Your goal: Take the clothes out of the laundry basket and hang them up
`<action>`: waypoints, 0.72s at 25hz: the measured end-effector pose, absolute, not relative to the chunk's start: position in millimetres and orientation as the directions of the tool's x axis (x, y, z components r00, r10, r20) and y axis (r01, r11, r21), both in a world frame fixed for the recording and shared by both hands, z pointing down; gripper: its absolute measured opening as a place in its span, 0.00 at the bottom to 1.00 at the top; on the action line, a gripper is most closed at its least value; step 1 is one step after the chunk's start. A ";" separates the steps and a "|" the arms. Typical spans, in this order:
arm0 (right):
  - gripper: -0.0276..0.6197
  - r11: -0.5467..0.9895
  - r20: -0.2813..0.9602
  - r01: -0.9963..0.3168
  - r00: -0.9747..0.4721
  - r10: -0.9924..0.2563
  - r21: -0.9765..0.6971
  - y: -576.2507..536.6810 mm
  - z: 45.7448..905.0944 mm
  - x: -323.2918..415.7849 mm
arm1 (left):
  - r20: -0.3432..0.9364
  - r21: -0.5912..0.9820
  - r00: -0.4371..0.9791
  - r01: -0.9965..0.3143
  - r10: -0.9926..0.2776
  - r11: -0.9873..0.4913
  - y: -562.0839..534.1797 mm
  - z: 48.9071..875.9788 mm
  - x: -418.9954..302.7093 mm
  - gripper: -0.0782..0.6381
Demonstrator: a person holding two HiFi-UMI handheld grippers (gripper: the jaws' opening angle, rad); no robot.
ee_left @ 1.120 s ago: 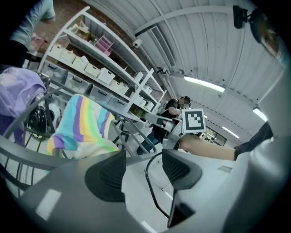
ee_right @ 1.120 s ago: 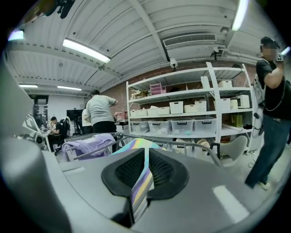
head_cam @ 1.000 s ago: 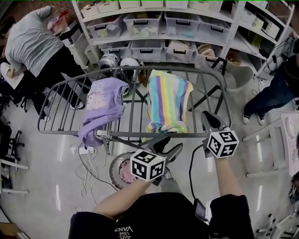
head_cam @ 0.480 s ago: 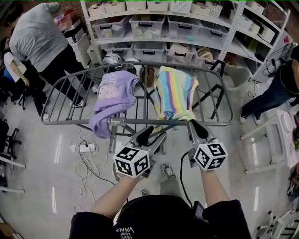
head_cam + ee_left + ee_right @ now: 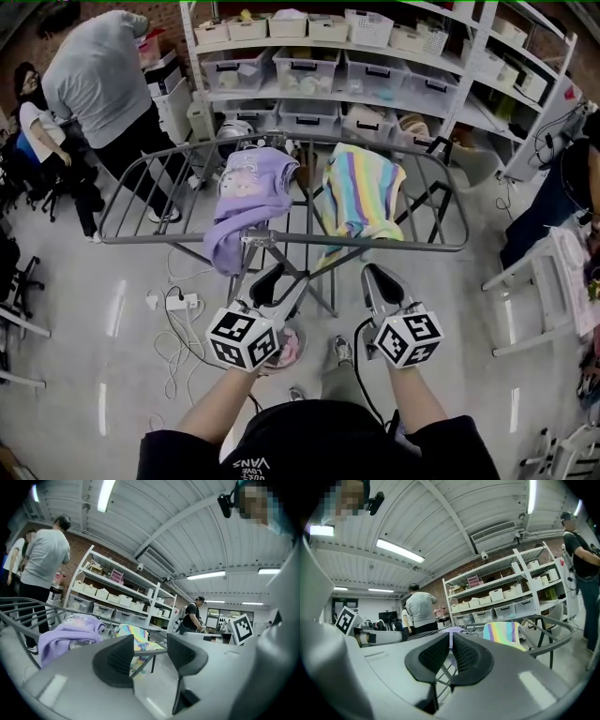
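Observation:
A grey drying rack [image 5: 281, 240] stands ahead of me. A purple garment [image 5: 248, 192] and a rainbow-striped towel [image 5: 361, 192] are draped over its bars. In the head view my left gripper [image 5: 281, 281] hovers near the rack's front bar, open and empty. Just below it, half hidden by the marker cube, is the round laundry basket [image 5: 284, 345] with pink cloth in it. My right gripper [image 5: 375, 277] is beside the left one, shut with nothing between its pads. The left gripper view shows open jaws and the purple garment [image 5: 70, 634]. Past the shut jaws, the right gripper view shows the striped towel [image 5: 504, 632].
Shelves with plastic bins [image 5: 347, 66] line the back wall. A person in a grey shirt [image 5: 103, 84] stands at the rack's far left, another person [image 5: 562, 187] at the right. A power strip with cables [image 5: 173, 302] lies on the floor. A white frame [image 5: 553, 281] stands to the right.
Both grippers have drawn back from the rack, down and to the left in the head view. The rack now sits higher in the picture. Neither jaw state has changed.

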State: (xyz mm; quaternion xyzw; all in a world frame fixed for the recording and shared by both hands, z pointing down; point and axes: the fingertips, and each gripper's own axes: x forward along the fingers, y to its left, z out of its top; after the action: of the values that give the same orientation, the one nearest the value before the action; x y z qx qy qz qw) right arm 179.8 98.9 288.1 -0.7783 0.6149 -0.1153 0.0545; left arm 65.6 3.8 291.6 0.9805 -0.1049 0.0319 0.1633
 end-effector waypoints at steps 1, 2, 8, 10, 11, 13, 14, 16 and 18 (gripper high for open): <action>0.08 -0.229 0.113 -0.947 0.209 -0.971 -0.225 98.8 288.8 170.8 | 0.094 0.312 0.974 -0.224 -0.205 -0.923 2.6 291.7 56.6 0.42; 0.08 -0.221 0.114 -0.949 0.200 -0.973 -0.224 98.5 289.5 162.5 | 0.092 0.308 0.972 -0.233 -0.215 -0.922 1.4 292.0 48.3 0.42; 0.07 -0.173 0.119 -0.955 0.148 -0.982 -0.240 95.5 295.9 122.1 | 0.096 0.263 0.958 -0.287 -0.271 -0.921 -2.2 298.9 8.5 0.33; 0.06 -0.157 0.129 -0.958 0.129 -0.983 -0.239 95.5 300.1 109.3 | 0.092 0.273 0.949 -0.316 -0.303 -0.908 -2.7 302.7 -4.2 0.24; 0.06 -0.149 0.134 -0.960 0.120 -0.984 -0.238 95.4 302.4 103.4 | 0.089 0.276 0.943 -0.332 -0.320 -0.902 -2.7 304.7 -9.9 0.20; 0.05 -0.135 0.147 -0.961 0.101 -0.984 -0.241 95.4 308.5 92.2 | 0.090 0.273 0.934 -0.357 -0.345 -0.893 -1.0 309.9 -19.9 0.15; 0.05 -0.128 0.154 -0.961 0.091 -0.984 -0.245 95.6 312.2 87.0 | 0.095 0.270 0.931 -0.366 -0.353 -0.891 0.8 313.3 -24.5 0.13; 0.05 -0.114 0.173 -0.961 0.071 -0.982 -0.253 96.5 320.2 76.9 | 0.109 0.267 0.925 -0.381 -0.365 -0.885 4.6 321.2 -34.0 0.11; 0.05 -0.106 0.192 -0.960 0.056 -0.980 -0.258 98.1 326.7 67.4 | 0.121 0.276 0.920 -0.393 -0.374 -0.877 7.0 328.4 -44.0 0.11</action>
State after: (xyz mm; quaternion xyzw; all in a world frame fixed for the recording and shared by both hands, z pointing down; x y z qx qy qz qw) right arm 67.4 98.1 326.7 -0.7261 0.6680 -0.1602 0.0301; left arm -44.0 7.0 328.4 0.9683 -0.1979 0.0319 0.1489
